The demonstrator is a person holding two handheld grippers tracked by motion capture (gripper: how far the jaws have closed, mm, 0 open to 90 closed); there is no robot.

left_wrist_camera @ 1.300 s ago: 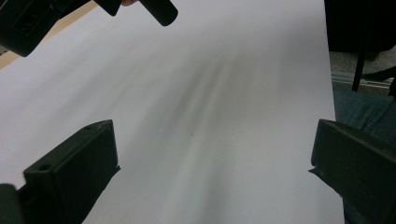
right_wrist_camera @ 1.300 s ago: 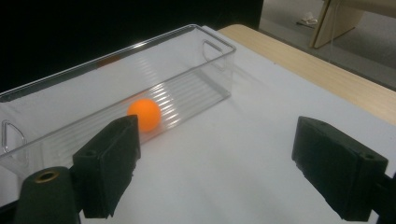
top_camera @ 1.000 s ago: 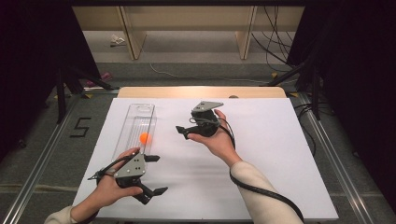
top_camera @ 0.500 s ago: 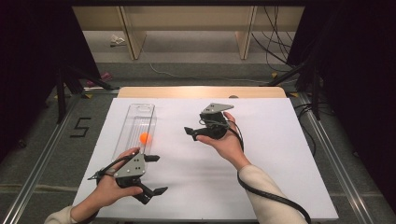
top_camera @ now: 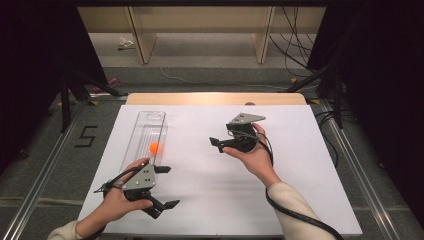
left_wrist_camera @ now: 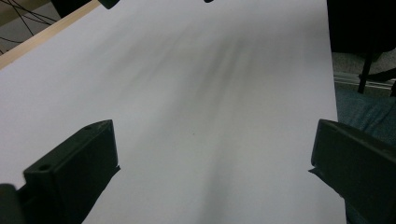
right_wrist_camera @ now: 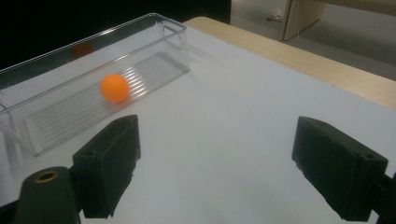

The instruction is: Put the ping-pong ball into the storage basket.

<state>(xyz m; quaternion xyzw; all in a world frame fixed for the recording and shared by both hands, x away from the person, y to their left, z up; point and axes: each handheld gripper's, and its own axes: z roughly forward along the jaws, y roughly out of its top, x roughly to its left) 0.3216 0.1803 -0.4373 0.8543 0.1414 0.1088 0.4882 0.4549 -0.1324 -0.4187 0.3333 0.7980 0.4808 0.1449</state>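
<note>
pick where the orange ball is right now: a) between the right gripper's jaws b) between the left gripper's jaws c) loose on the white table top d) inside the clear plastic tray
d: the orange ball lies on the ribbed floor of the clear plastic tray, while the right gripper and the left gripper both stand open with nothing between their jaws.

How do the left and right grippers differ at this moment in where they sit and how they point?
The left gripper sits low at the table's near edge, just below the clear bin; the right gripper is held farther up the white table, mid-sheet. The left gripper points toward the person's right; the right gripper points left, toward the bin and its orange ball. Both are open and hold nothing.
</note>
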